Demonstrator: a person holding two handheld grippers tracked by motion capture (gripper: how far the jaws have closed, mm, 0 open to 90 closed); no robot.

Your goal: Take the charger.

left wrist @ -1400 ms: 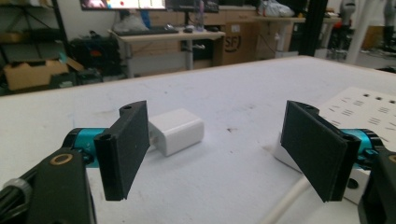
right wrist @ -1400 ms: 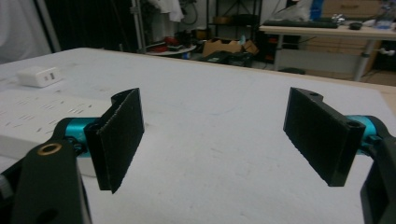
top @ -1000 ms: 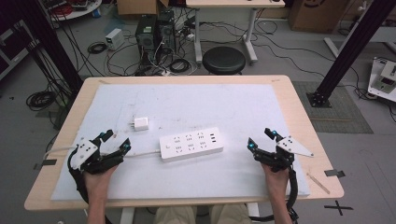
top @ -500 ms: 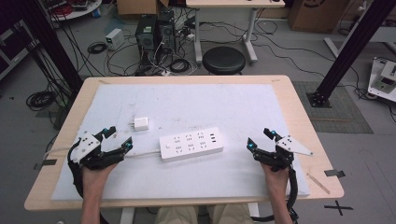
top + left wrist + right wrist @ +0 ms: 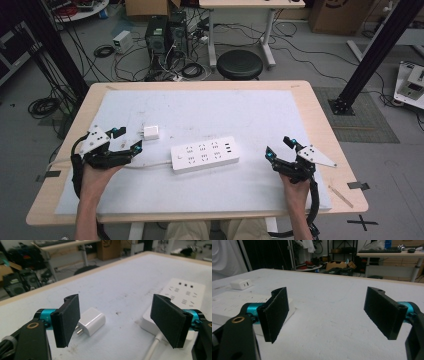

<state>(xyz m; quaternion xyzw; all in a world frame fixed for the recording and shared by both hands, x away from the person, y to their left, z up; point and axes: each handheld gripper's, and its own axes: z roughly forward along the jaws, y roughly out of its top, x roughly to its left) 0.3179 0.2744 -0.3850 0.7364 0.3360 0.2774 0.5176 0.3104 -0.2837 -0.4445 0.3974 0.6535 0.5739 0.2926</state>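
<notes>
White-padded table (image 5: 210, 107), both grippers wide apart, left gripper (image 5: 116, 320) hiding charger (image 5: 92, 321) partly

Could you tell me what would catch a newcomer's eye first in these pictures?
Probably the white power strip lying mid-table on the pale mat, its cable running off to the left. A small white charger lies just beyond its left end, prongs visible in the left gripper view. The left gripper and right gripper flank the strip, both open.
</notes>
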